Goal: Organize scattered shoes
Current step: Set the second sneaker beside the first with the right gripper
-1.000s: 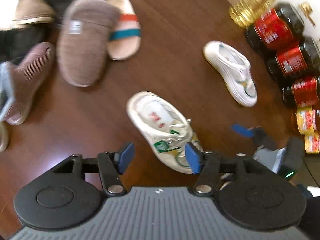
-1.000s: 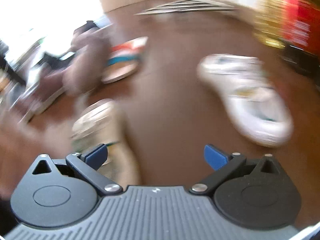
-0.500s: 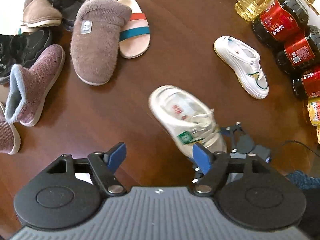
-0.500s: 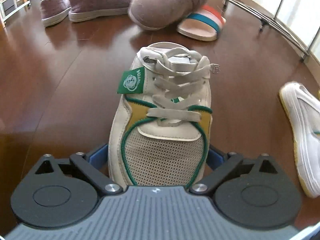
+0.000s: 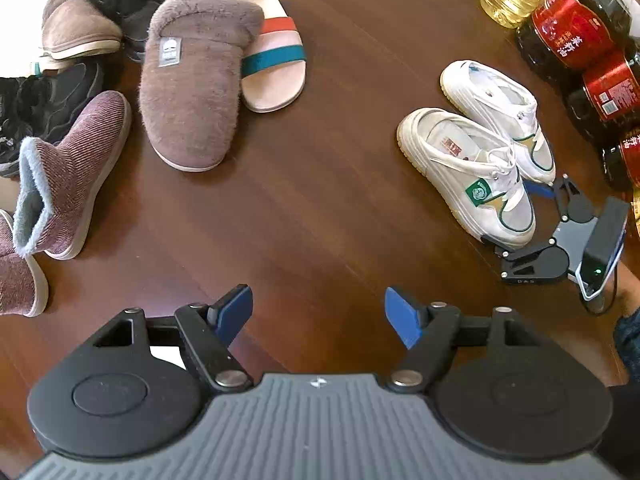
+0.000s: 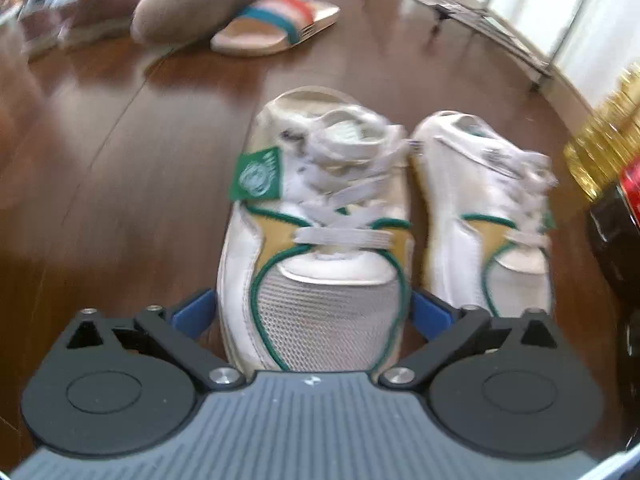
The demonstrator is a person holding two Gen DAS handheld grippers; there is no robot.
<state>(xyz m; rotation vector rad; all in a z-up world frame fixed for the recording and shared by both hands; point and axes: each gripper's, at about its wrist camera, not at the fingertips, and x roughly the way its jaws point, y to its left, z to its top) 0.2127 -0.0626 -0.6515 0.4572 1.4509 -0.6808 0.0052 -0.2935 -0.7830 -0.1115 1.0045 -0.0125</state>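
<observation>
My right gripper [image 6: 312, 312] is shut on the toe of a white sneaker [image 6: 320, 232] with green trim and a green tag, which sits on the brown floor beside its matching white sneaker [image 6: 488, 216]. In the left wrist view the pair lies side by side at the right, the held sneaker [image 5: 464, 168] and its mate [image 5: 500, 108], with the right gripper [image 5: 516, 212] at the toe. My left gripper [image 5: 318, 312] is open and empty above bare floor.
A fuzzy brown slipper [image 5: 192, 72] and a striped slide [image 5: 272, 48] lie at upper left. Pink boots [image 5: 68, 168], black sneakers [image 5: 44, 108] and a tan slipper [image 5: 76, 28] crowd the left edge. Oil bottles [image 5: 576, 32] line the right side.
The right gripper took hold of the white sneaker by its toe and moved it right, next to its mate. The left gripper drew back and stayed open.
</observation>
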